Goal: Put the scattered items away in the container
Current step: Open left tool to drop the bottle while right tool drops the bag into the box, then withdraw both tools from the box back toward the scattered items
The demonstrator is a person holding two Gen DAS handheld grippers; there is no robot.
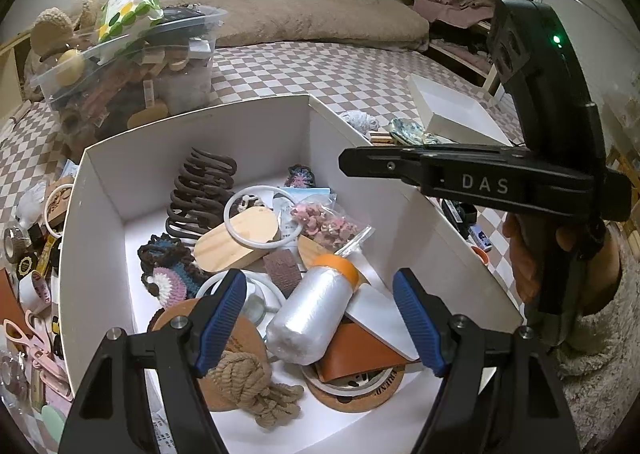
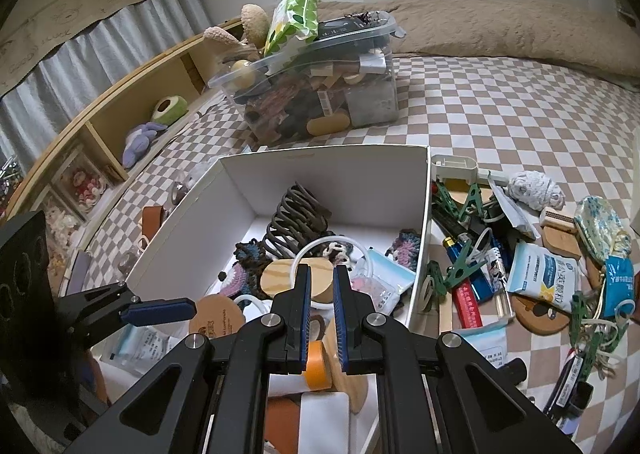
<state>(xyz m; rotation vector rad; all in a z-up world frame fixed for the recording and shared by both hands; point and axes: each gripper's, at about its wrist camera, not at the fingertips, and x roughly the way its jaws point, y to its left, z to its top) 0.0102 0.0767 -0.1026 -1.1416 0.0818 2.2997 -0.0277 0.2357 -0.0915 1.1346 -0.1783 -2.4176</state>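
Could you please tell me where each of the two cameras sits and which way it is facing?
Left wrist: on the left tongs, looking down into the white box; its open blue pads frame a plastic roll; the right tongs and a hand show.
Right wrist: on the right tongs, shut and empty, facing the box and the clutter beside it; the left tongs show.
Shared: box, brown hair claw, clear bin.

Black hand-held gripper (image 1: 320,318) with 2 ribbed blue pads (image 1: 416,318), silver screws.

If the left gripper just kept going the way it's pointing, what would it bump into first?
Most likely the roll of clear plastic bags with the orange core, lying in the white box right between the open left gripper fingers. Depth is hard to judge through the fisheye.
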